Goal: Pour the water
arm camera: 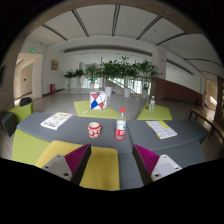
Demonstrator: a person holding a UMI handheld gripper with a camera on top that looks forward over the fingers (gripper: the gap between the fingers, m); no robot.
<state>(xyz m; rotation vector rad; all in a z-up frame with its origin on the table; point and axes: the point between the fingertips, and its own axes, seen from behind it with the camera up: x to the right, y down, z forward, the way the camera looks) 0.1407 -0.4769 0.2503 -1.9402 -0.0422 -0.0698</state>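
A clear bottle with a red cap and red label (121, 126) stands upright on the grey and yellow-green table (70, 135), ahead of my gripper (112, 158). Just left of it sits a red and white patterned cup (94, 129). My fingers are spread wide apart, magenta pads (147, 156) showing on their inner faces, and nothing sits between them. Both bottle and cup lie beyond the fingertips.
A red, white and blue box (98, 100) stands further back on the table. Papers (56, 120) lie at the left and more papers (161, 129) at the right. A small bottle (152, 104) stands far right. Potted plants (115, 72) line the back of the hall.
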